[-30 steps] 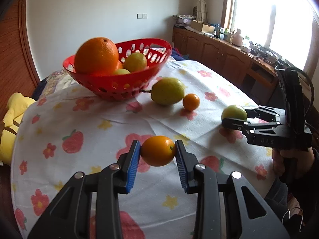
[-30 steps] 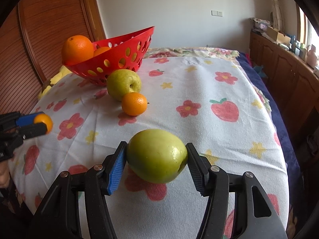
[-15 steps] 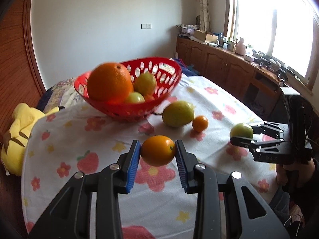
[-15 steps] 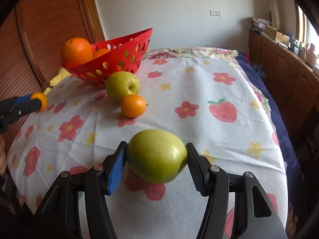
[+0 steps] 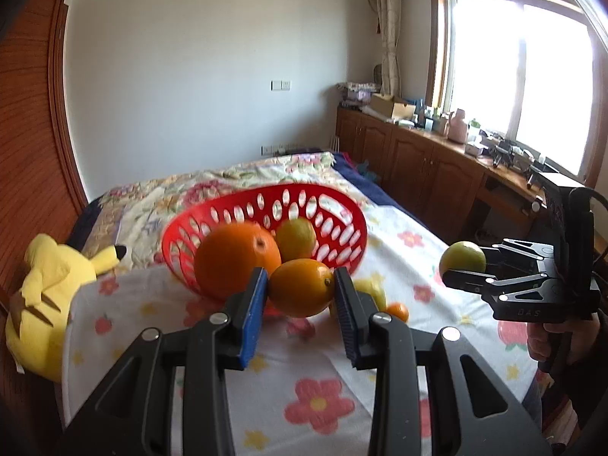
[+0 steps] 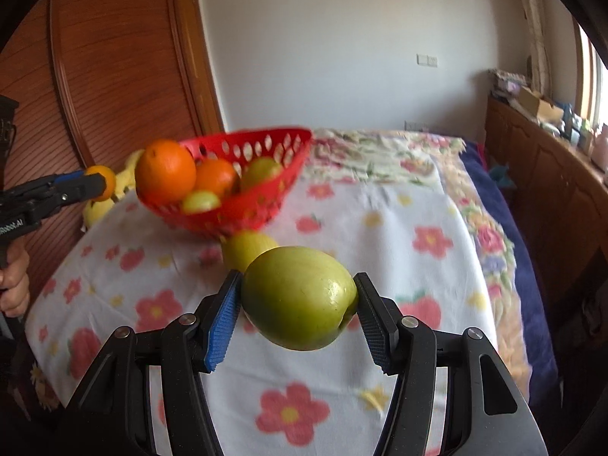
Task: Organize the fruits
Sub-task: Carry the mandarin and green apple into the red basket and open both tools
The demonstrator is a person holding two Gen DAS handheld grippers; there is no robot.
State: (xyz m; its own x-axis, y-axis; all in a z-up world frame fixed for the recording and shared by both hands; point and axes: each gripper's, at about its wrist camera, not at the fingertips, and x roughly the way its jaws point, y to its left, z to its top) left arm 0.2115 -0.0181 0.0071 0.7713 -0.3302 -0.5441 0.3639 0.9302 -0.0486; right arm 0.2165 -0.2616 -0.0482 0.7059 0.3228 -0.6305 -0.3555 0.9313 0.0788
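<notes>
My left gripper [image 5: 300, 296] is shut on a small orange fruit [image 5: 300, 292] and holds it in the air in front of the red basket [image 5: 334, 212]. My right gripper [image 6: 298, 304] is shut on a green apple [image 6: 298, 296], held above the flowered cloth. The basket [image 6: 262, 205] holds a big orange [image 5: 235, 262], another orange [image 6: 214, 178] and green fruits [image 5: 295, 238]. A yellow-green pear [image 6: 245, 247] and a small tangerine [image 5: 397, 311] lie on the cloth by the basket. The right gripper with its apple also shows in the left wrist view [image 5: 461, 262]; the left gripper shows in the right wrist view [image 6: 97, 182].
The basket stands on a bed covered by a white flowered cloth [image 6: 380, 228]. A yellow plush toy [image 5: 45, 296] lies at the left by the wooden headboard [image 6: 114, 76]. Wooden cabinets [image 5: 425, 167] with clutter run along the right under the window.
Both grippers have risen and moved toward the basket with their fruits held. The left gripper's orange fruit is now level with the basket's near rim.
</notes>
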